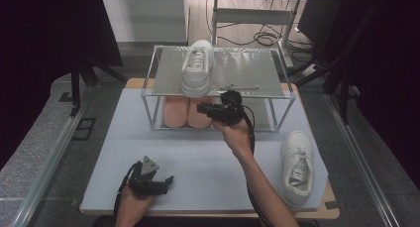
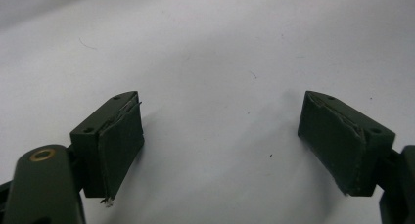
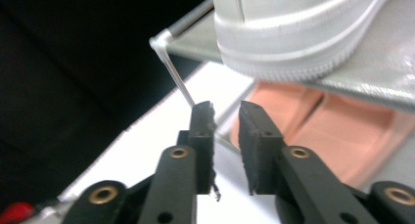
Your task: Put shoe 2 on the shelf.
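While the white sneaker (image 1: 196, 68) sits on the top shelf of the wire rack (image 1: 148, 94), upper centre of the high view, its heel overhangs the front edge of the shelf toward you; in the right gripper view (image 3: 298, 33) that heel fills the upper right of the frame, with its ridged rubber sole bulging past the shelf lip; you should judge it light for its bulk, with a stiff, grippy sole and a softer padded collar that will give under pressure, and nothing about it looks fragile. Take hold at the heel counter or across the collar, where the jaws can span the wall; the smooth upper may slip if you pinch only the toe or the laces. Your right gripper (image 1: 204, 108) (image 3: 227, 117) hangs just below and in front of that heel, at the centre of the high view; its jaws stand a narrow gap apart and hold nothing. Beneath the shelf lie the pink slippers (image 1: 187, 112), side by side on the lower level; keep clear of them. Your left gripper (image 1: 170, 179) (image 2: 220, 136) rests low at the bottom left, over the bare pale mat (image 1: 198, 157), jaws wide and empty. At the right edge of the mat lies the second white sneaker (image 1: 297, 165), well apart from the rack.
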Tool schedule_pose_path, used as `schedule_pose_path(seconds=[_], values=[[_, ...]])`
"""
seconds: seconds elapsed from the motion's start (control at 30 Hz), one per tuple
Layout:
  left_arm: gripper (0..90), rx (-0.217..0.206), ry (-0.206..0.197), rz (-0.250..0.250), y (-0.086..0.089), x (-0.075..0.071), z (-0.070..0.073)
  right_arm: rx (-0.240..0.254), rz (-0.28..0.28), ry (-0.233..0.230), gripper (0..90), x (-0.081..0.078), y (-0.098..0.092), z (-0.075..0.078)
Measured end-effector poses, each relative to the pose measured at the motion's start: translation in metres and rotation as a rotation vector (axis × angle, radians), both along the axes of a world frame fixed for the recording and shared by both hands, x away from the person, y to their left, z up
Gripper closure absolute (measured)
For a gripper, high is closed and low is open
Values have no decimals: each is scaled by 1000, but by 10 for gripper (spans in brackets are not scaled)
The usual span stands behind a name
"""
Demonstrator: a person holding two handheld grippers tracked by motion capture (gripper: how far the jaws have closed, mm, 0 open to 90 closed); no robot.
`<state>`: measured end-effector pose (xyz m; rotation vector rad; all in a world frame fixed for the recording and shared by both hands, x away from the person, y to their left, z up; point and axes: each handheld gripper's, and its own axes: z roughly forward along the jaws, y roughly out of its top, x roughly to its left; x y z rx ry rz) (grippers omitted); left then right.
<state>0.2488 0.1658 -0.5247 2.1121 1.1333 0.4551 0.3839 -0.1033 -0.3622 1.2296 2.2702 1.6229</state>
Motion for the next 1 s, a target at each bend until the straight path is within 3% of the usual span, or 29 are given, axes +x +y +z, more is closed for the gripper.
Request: schedule_pose_path(seconds=[0.37,0.6,0.8,1.0], values=[[168,4,1,-1,0,0,0,-180,70,-122,476,-24,2,-16],[167,3,0,0,0,0,0,-242,121,-144,380,-38,2,-25],[168,1,0,0,0,0,0,-275,161,-136,336,-50,-3,-33],[168,2,0,0,0,0,0,-365,194,-177,271,-63,-8,-42]])
